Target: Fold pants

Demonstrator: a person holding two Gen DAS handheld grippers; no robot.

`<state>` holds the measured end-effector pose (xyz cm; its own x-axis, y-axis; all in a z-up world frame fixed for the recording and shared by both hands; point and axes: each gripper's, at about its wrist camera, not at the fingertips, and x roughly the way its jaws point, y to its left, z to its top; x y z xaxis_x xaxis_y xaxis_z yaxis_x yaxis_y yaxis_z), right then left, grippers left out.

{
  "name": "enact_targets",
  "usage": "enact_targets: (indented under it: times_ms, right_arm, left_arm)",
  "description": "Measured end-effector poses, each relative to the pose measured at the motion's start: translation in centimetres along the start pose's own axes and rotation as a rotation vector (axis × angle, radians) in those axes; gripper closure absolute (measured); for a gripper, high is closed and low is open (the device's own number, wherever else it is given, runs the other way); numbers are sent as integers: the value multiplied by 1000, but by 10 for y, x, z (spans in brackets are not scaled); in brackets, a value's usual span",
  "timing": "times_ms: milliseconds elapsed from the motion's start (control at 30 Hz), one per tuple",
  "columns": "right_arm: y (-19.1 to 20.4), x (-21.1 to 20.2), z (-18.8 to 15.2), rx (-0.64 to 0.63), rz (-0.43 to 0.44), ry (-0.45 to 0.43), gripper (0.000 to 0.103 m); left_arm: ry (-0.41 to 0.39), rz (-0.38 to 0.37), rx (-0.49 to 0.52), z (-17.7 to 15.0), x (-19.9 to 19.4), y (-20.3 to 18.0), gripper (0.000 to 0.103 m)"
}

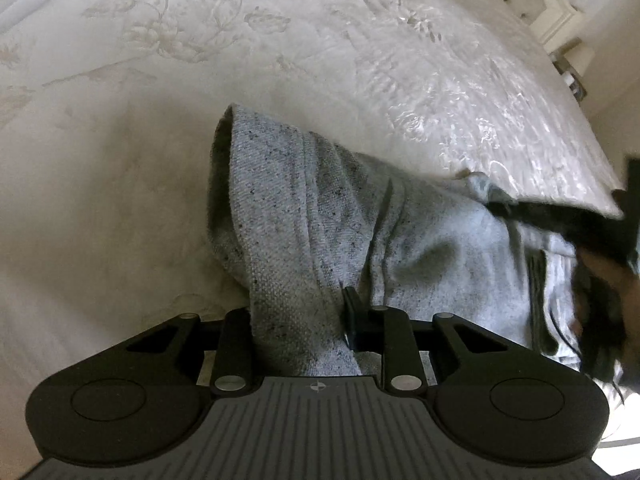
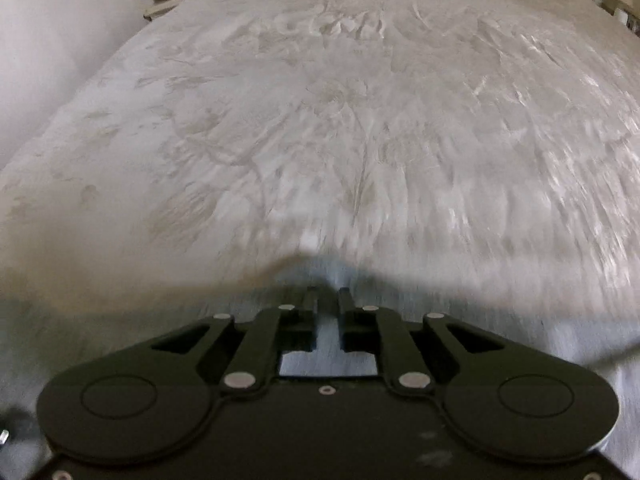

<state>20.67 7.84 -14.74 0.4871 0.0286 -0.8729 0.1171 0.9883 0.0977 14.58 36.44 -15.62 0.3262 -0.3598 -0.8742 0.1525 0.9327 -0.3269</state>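
The pants [image 1: 320, 216] are light heather grey, flecked with small dark specks, with a darker grey stripe running along the fabric. The bedspread [image 1: 280, 40] is cream white, woven with a tone-on-tone floral pattern that shines silvery where light strikes it. Both the left gripper [image 1: 298, 316] and the right gripper [image 2: 328, 300] are matt black with small silver rivets

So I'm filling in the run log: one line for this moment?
stage: fold under way | left gripper: shut on grey pants | right gripper: shut on pants edge | surface: white bedspread
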Motion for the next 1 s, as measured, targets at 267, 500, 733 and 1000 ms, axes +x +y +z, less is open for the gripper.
enact_targets:
  times_ms: [267,500,733,1000]
  right_arm:
    - [9,-64,-101,4,51,152,90]
    - [17,-103,-150,-32,70,169,90]
    - [-11,-132,-140,-38,154,69,83]
    - [-82,-161,-142,-6,211,8,80]
  left_arm:
    - [11,20,-10,1,6,0,72]
    - [-40,20,7,-3,-5,-7,80]
    - [-159,6,-4,-2,-68,-56,85]
    - [-292,-27,67,-5,-113,-183,86]
